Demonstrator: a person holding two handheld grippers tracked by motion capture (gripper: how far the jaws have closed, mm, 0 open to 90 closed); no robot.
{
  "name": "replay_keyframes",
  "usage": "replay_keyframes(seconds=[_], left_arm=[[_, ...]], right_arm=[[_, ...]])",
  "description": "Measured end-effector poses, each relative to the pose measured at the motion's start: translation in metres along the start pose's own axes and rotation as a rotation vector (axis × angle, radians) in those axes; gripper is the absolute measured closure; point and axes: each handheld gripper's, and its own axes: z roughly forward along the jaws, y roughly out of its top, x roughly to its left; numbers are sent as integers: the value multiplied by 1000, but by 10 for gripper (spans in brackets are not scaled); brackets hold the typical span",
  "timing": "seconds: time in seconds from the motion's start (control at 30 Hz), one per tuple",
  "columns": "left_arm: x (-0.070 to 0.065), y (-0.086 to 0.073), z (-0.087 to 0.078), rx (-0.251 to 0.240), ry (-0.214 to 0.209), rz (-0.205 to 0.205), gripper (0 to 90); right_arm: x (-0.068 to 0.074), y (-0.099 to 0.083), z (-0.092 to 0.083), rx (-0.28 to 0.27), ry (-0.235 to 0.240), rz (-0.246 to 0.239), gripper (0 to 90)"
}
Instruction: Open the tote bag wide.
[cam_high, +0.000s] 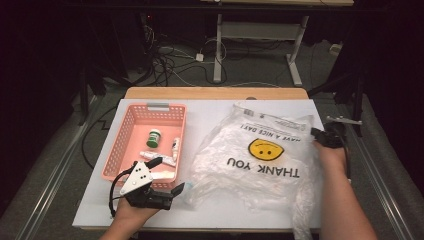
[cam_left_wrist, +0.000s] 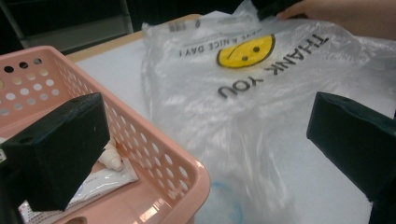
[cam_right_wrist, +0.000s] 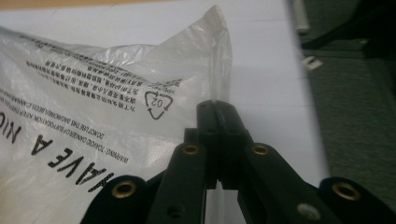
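Bag look: your plastic bag (cam_high: 260, 155) is thin, clear-white and wrinkled. It has a yellow smiley face (cam_high: 263, 148), the black words "THANK YOU" and "HAVE A NICE DAY!", and in the right gripper view a small recycling mark (cam_right_wrist: 159, 105) with fine warning text.
Bag place: it lies flat on the white table top (cam_high: 210, 112), on the right half, just beside the pink basket (cam_high: 120, 145). Its near left corner reaches close to your left gripper.
Right gripper: your right gripper (cam_high: 320, 134) is at the far right edge of the bag. Its jaws are pressed together, and they pinch a thin fold of the bag's edge, which stands up from between the tips in the right gripper view (cam_right_wrist: 217, 109).
Left gripper: your left gripper (cam_high: 167, 176) is at the near right corner of the basket. Its jaws are spread wide; one is over the basket, the other is over the bag, and nothing is between them.
Basket content: a small jar with a green lid (cam_high: 154, 138) and some white tubes (cam_high: 159, 159).
Hard to see: the left jaw covers part of a tube in the left gripper view. Your right forearm (cam_high: 345, 205) covers the bag's near right part. The small print on the bag is too small to read. A faint blue spot (cam_left_wrist: 224, 205) under the bag is blurred, and I cannot tell what it is.
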Motion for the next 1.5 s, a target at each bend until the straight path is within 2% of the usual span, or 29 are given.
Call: replay_keyframes(seconds=[0.07,0.1,0.17,0.2,0.27,0.3,0.37,0.4,0.47,0.5,0.53,0.57,0.6,0.67,0.73,0.77,0.83,0.87,0.9,0.93,1.0,1.03,1.1,1.2,1.23,1.27,1.3,1.43,1.5], left_arm=[[1,-1,1,12,-10,-3,0],[1,-1,2,13,-11,-6,0],[1,-1,2,12,-13,-5,0],[1,0,2,11,-15,-2,0],[0,0,2,9,-18,0,0],[0,0,3,9,-19,1,0],[0,1,3,6,-22,-1,0],[0,1,3,6,-22,-1,0],[-1,1,2,5,-26,8,0],[-1,1,2,5,-26,8,0],[-2,1,2,3,-27,8,0],[-2,1,1,1,-29,10,0],[-3,2,1,-1,-31,11,0],[-5,2,0,-1,-34,16,0],[-5,2,0,-1,-34,16,0],[-5,1,1,0,-38,12,0],[-6,1,2,2,-40,12,0],[-6,2,2,2,-41,11,0],[-6,2,1,0,-42,12,0],[-6,2,1,-1,-41,13,0],[-6,3,0,-9,-38,10,0],[-6,3,0,-11,-38,6,0],[-5,3,0,-11,-39,6,0],[-4,3,1,-10,-41,2,0],[-4,3,1,-10,-40,3,0],[-4,3,1,-11,-42,2,0],[-4,3,0,-13,-42,3,0],[-3,3,-1,-16,-38,3,0],[-3,3,-2,-17,-36,2,0]], right_arm=[[-9,1,-5,-7,-22,11,900],[-30,2,-15,-30,-76,36,900],[-36,1,-18,-33,-91,45,900],[-50,0,-24,-36,-116,71,900],[-54,-2,-25,-35,-117,89,899],[-58,-5,-28,-35,-107,79,726],[-56,-6,-36,-60,-102,66,631],[-56,-6,-36,-60,-102,66,631],[-44,-4,-57,-98,-62,-4,573],[-44,-4,-57,-98,-62,-4,573],[-30,-8,-76,-114,-14,-40,533],[-30,-8,-76,-114,-14,-40,533],[-13,-19,-99,-132,20,-78,494],[8,-39,-127,-133,69,-105,440],[15,-47,-136,-133,81,-115,417],[38,-73,-162,-117,112,-149,366],[55,-92,-178,-101,137,-169,329],[55,-92,-178,-101,137,-169,329],[68,-113,-190,-98,184,-156,300],[71,-118,-192,-86,186,-159,294],[76,-132,-194,-57,200,-148,306],[77,-137,-193,-41,193,-175,327],[76,-146,-192,-13,190,-167,398],[78,-155,-186,31,188,-175,609],[78,-155,-186,31,188,-175,609],[84,-156,-182,49,219,-217,785],[87,-155,-181,51,227,-231,831],[100,-151,-177,54,264,-256,882],[117,-145,-175,37,291,-286,882]])
